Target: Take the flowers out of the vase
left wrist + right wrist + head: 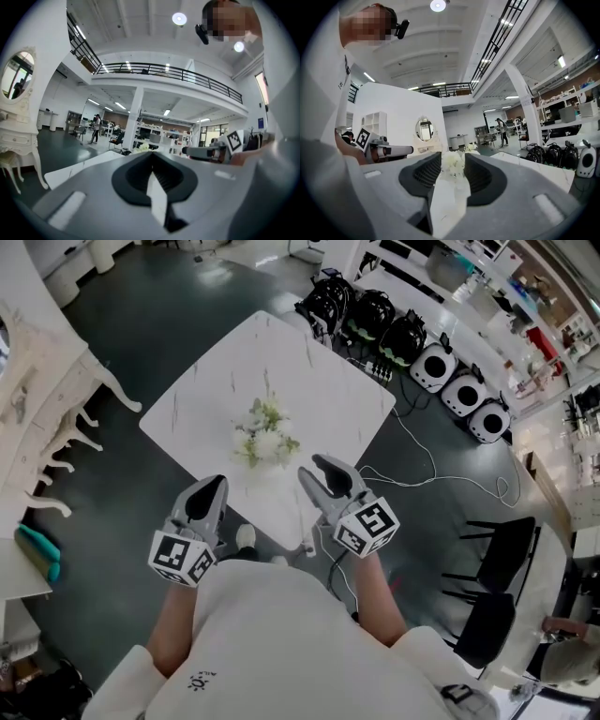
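A bunch of white flowers (263, 435) stands in the middle of a white marble table (330, 390); the blooms hide the vase from above. Both grippers hover level at the table's near edge, short of the flowers. My left gripper (218, 482) has its jaws shut, tips touching, with nothing between them (152, 157). My right gripper (317, 468) is open with an empty gap (453, 159); the flowers (470, 148) show through and beyond that gap, farther off. In the left gripper view the flowers (142, 147) peep just over the jaws.
Black and white machines (375, 320) and round white units (464, 395) sit on the floor beyond the table, with cables (441, 474) trailing right. Black chairs (497, 549) stand at the right. A white ornate dresser (37, 399) with an oval mirror (16, 75) is at the left.
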`<act>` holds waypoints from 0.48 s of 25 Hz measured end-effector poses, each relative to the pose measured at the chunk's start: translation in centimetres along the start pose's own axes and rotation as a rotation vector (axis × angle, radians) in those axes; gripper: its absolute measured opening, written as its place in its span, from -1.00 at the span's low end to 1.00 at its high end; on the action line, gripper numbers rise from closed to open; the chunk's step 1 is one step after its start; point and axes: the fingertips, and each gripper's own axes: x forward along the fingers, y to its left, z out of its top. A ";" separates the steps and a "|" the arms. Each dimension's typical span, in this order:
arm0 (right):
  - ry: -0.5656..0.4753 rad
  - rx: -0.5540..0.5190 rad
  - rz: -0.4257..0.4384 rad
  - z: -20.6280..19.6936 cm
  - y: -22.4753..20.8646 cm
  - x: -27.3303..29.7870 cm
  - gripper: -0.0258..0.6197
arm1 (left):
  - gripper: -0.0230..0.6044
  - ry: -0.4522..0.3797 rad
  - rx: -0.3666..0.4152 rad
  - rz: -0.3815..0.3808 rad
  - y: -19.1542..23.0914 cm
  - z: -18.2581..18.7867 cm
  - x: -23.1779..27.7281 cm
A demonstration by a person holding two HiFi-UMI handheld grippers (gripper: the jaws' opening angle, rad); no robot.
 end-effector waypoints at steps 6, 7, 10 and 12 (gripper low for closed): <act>0.028 0.015 -0.008 -0.9 -0.5 2.4 0.01 | -0.96 0.002 0.004 -0.008 1.8 0.5 0.9; 0.035 0.017 -0.006 -1.1 -0.6 2.7 0.09 | -0.96 0.004 0.004 -0.010 2.0 0.5 1.1; 0.053 0.021 -0.003 -1.7 -0.7 3.8 0.23 | -0.96 0.009 0.006 -0.013 2.6 0.4 1.4; 0.065 0.021 -0.002 -2.2 -0.8 4.5 0.28 | -0.97 0.011 0.007 -0.013 2.9 0.5 1.5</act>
